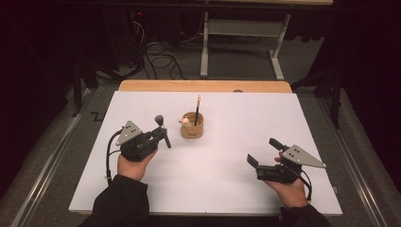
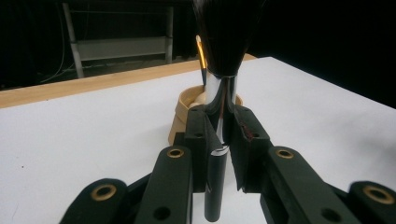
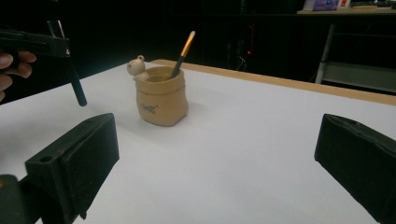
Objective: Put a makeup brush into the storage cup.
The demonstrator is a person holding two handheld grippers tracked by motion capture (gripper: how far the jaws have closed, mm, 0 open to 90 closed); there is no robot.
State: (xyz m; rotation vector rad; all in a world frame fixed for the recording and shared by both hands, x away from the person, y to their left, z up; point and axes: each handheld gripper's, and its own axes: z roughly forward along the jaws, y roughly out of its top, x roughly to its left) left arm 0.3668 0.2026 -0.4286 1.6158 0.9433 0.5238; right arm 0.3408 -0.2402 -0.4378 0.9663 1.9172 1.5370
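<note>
- Left tool clamped on a makeup brush, bristles up, handle end hanging below the pads, clear of the bench.
- Brush held just left of the tan pot, not touching it.
- Pot stands mid-bench with a thin gold-banded brush leaning inside.
- Right tool spread wide, nothing between its pads, well apart from pot at the near right.

In the left gripper view the makeup brush is running off the picture's top edge at twelve o'clock, its bristle tip cut away, while it is hiding most of the tan pot behind it; the print on that pot is reading too small to make out
</note>
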